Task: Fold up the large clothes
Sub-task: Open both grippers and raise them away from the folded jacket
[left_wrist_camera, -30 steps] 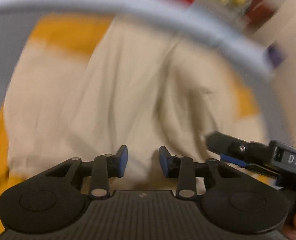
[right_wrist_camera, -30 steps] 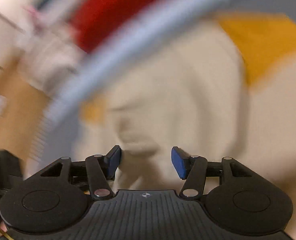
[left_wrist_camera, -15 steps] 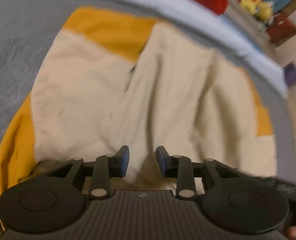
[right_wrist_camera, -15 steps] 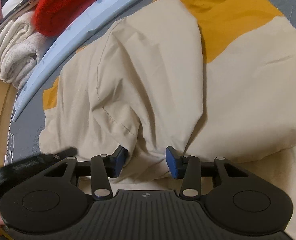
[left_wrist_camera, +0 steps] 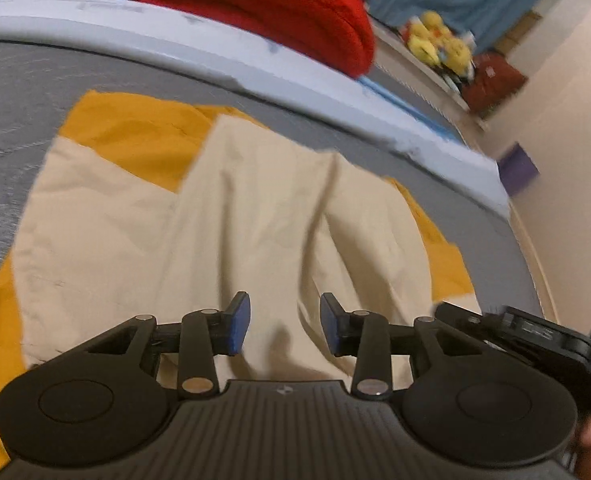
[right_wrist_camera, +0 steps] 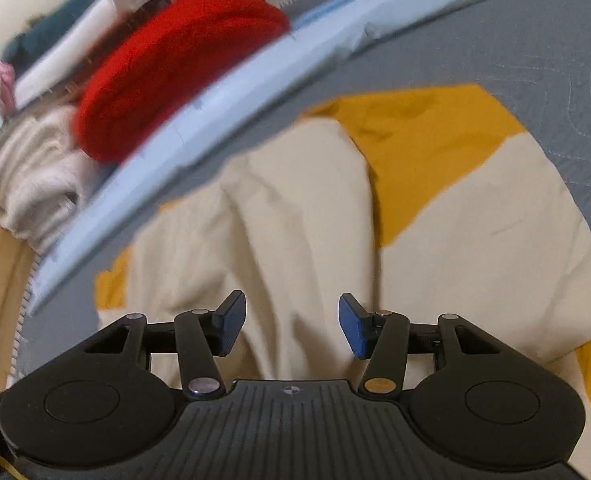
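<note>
Two open grippers over a cream and yellow garment on a grey bed.
We see the garment (left_wrist_camera: 231, 216) filling mid-frame, partly folded. Our left gripper (left_wrist_camera: 284, 323) and right gripper (right_wrist_camera: 291, 324) have both just been opening, cloth beneath but nothing pinched. A red blanket (left_wrist_camera: 263, 4) lies along the top edge.

The garment (left_wrist_camera: 231, 232) lies spread on the bed cover (left_wrist_camera: 15, 88), directly ahead of and beneath both grippers. Beyond it runs the mattress edge (left_wrist_camera: 199, 44), and behind that a folded blanket (left_wrist_camera: 263, 4) sits on a pile of laundry (right_wrist_camera: 27, 168). The right gripper (right_wrist_camera: 291, 322) hovers just right of the left gripper (left_wrist_camera: 285, 322).
</note>
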The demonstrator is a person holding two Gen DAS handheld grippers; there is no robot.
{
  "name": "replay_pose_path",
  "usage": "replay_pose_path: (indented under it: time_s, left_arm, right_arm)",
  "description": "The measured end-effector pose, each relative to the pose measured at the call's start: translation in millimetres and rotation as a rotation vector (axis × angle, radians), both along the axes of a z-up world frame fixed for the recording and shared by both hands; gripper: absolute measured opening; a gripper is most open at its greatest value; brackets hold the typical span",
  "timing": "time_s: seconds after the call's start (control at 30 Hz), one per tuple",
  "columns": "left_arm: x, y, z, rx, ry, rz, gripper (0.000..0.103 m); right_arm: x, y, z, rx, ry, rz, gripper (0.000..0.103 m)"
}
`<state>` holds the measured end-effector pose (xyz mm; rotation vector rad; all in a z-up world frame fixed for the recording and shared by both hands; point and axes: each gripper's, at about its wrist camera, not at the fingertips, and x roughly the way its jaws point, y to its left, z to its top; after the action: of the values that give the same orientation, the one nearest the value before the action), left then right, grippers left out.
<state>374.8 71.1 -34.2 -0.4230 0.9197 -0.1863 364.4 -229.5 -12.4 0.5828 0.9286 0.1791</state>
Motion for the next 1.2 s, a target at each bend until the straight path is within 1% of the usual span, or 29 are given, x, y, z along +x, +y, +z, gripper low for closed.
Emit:
replay_pose_path:
  time_s: [0.07,0.1,0.17,0.2,0.27,0.33,0.43,0.5,0.57,0.67,0.77,0.87,0.93,1.0,1.07,1.13,1.2]
  left_arm:
    - [4,-12,-10,0.037,0.046,-0.047,0.042]
    - [9,-19,-18,0.077,0.086,-0.070,0.042]
    - [10,-27,-34,0.194,0.167,-0.089,0.040]
    - [10,-27,-38,0.229,0.184,-0.084,0.039]
    - [10,-24,-32,0.201,0.169,-0.074,0.039]
    - [9,-20,-20,0.166,0.127,-0.061,0.043]
    - [5,-12,-4,0.154,0.076,-0.032,0.043]
    - [0,-6,7,0.150,0.043,-0.004,0.043]
    - [-7,-1,23,0.166,-0.008,0.020,0.043]
    - [-20,4,51,0.209,-0.097,0.046,0.043]
    - [-45,5,83,0.258,-0.224,0.048,0.043]
    - [-74,6,112,0.317,-0.353,0.027,0.043]
    - [-99,8,133,0.331,-0.423,0.013,0.043]
    - [-125,13,150,0.332,-0.460,0.019,0.043]
    - [-160,21,169,0.333,-0.467,0.074,0.043]
    - [-197,28,188,0.305,-0.470,0.114,0.043]
    - [-239,32,206,0.291,-0.480,0.122,0.043]
  right_arm:
    - [8,-4,-19,-0.053,0.100,-0.015,0.053]
    - [9,-5,-30,-0.084,0.155,-0.026,0.053]
    - [11,-8,-40,-0.077,0.189,-0.039,0.053]
    - [12,-8,-40,-0.075,0.189,-0.041,0.053]
    - [13,-7,-35,-0.099,0.168,-0.041,0.053]
    - [10,-8,-28,-0.129,0.141,-0.047,0.053]
    - [4,-12,-24,-0.154,0.139,-0.065,0.053]
    - [0,-14,-20,-0.147,0.125,-0.083,0.053]
    - [-7,-15,-5,-0.165,0.064,-0.097,0.053]
    - [-22,-16,28,-0.212,-0.100,-0.088,0.053]
    - [-47,-20,64,-0.239,-0.282,-0.075,0.053]
    - [-85,-26,100,-0.288,-0.487,-0.052,0.053]
    - [-110,-31,121,-0.309,-0.584,-0.042,0.053]
    - [-146,-38,146,-0.303,-0.666,-0.043,0.053]
    - [-186,-44,170,-0.319,-0.738,-0.066,0.053]
    - [-236,-51,192,-0.311,-0.784,-0.099,0.053]
    - [-287,-61,208,-0.292,-0.818,-0.111,0.053]
